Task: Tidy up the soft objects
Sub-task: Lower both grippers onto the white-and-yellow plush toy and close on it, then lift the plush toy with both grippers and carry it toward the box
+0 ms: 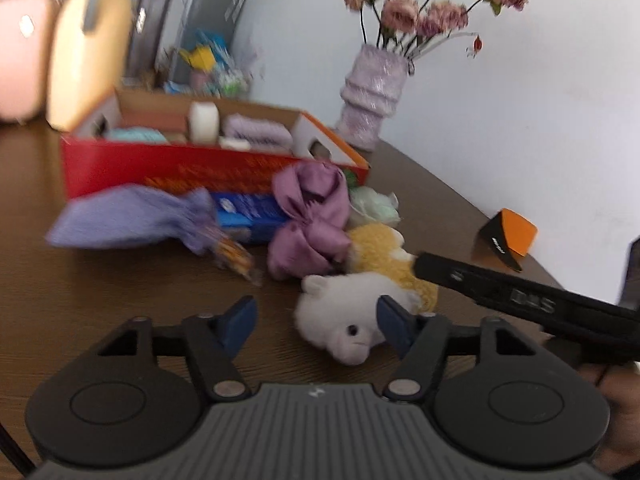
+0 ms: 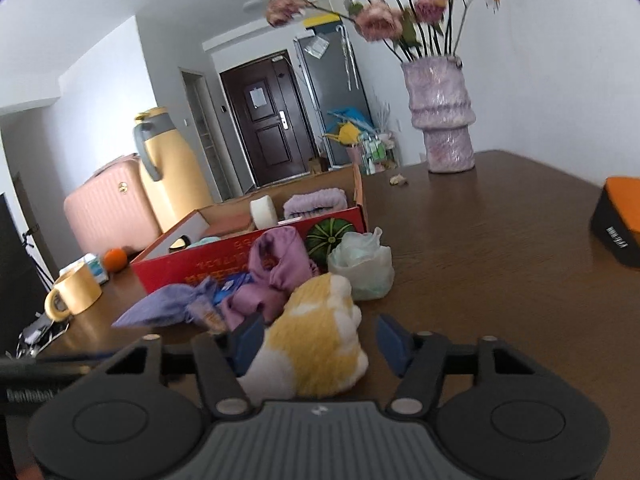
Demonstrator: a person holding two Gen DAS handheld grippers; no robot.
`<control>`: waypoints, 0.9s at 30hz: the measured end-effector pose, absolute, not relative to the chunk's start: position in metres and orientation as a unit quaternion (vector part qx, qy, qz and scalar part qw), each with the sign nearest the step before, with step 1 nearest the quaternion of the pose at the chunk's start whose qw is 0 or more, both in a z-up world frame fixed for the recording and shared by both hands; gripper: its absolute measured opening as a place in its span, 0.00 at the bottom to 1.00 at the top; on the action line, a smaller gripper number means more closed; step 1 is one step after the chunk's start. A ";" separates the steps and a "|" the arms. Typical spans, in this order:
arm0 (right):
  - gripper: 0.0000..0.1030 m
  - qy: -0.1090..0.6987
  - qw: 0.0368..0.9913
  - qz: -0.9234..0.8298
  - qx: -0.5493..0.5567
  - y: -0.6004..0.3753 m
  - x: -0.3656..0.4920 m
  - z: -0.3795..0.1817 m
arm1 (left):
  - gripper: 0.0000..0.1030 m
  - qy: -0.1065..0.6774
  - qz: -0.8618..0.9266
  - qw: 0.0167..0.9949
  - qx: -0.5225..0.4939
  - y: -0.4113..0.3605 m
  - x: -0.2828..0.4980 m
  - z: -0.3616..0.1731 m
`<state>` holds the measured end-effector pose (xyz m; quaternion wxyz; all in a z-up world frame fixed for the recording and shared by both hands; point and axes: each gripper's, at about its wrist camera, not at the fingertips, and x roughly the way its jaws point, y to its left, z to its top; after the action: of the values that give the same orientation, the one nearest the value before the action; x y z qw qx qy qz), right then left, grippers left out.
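Blurred: lilac cloth & red box text unreadable; orange case cut off at edge.

Plush toys lie on table w/ box behind, vase further back right.

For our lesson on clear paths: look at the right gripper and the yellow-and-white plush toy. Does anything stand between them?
Nothing visible does. The yellow-and-white plush toy already sits between the fingers of the right gripper; the left pad looks to touch it, while the right pad stands apart from it. The purple cloth lies behind the toy.
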<state>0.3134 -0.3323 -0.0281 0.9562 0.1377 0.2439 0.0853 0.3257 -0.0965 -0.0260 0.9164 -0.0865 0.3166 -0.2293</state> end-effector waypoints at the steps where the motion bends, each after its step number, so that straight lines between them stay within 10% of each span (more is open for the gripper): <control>1: 0.48 0.250 0.954 0.082 0.143 -0.334 0.322 -0.031 | 0.61 0.325 -0.235 0.911 -0.093 -0.100 0.331 -0.029; 5: 0.40 0.264 0.940 0.102 0.190 -0.341 0.335 -0.040 | 0.45 0.352 -0.255 0.891 -0.134 -0.100 0.347 -0.043; 15: 0.37 0.307 0.901 0.231 0.201 -0.306 0.268 -0.023 | 0.45 0.334 -0.255 0.894 -0.155 -0.043 0.308 -0.022; 27: 0.48 0.298 0.917 0.199 0.174 -0.294 0.266 -0.022 | 0.67 0.339 -0.218 0.900 -0.166 -0.007 0.282 -0.027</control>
<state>0.2655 -0.2937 -0.0218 0.9172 0.1741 0.2981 0.1990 0.2818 -0.0071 -0.0271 0.9001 -0.1660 0.3389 -0.2176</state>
